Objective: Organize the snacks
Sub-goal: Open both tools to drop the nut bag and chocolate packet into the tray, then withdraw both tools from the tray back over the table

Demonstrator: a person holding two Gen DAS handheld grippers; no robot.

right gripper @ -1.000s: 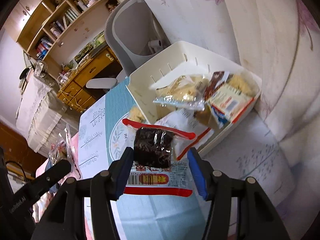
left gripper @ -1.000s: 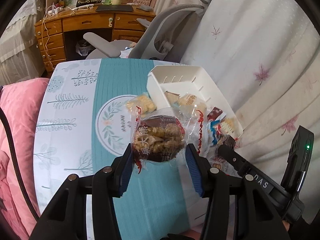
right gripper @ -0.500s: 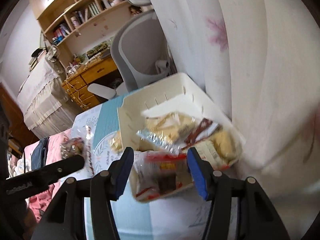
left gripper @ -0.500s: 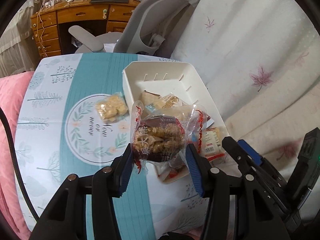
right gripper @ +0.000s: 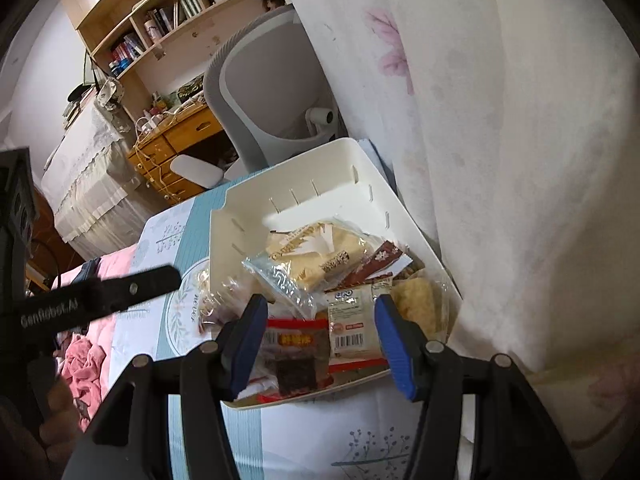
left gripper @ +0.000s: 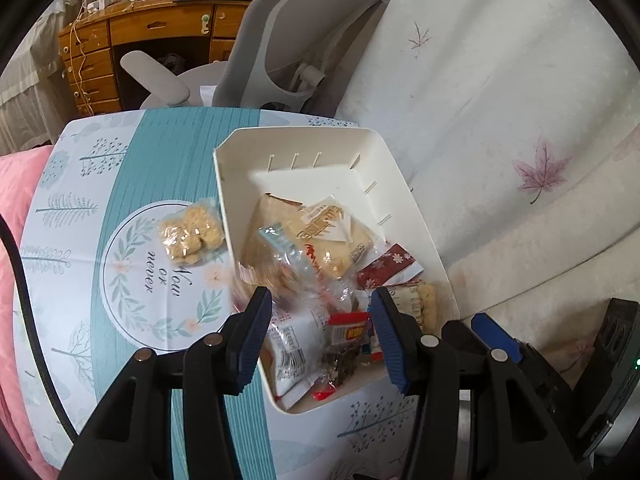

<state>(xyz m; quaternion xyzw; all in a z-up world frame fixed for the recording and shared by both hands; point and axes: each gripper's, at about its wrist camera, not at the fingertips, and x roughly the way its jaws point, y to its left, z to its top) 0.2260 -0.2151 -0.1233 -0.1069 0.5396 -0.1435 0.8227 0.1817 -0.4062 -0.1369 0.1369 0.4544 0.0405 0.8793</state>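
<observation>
Both grippers hung over the near end of the white plastic bin (left gripper: 404, 200), low in each frame. On the left gripper (left gripper: 320, 336) the blue-padded jaws stood apart and clamped nothing; a blurred clear packet (left gripper: 288, 276) of brownish snack lay just beyond its tips, on the pile in the bin. With the right gripper (right gripper: 320, 340) it was the same, jaws apart and nothing between them, and below it a dark snack pack with a red label (right gripper: 296, 360) lay at the bin's near edge. More wrapped snacks filled the bin's near half, among them a yellow-beige cracker packet (left gripper: 324, 232). At centre left of the left view, one clear bag of puffed bites (left gripper: 190, 232) sat on the teal-and-white tablecloth (left gripper: 132, 208), just beside the bin's left wall.
</observation>
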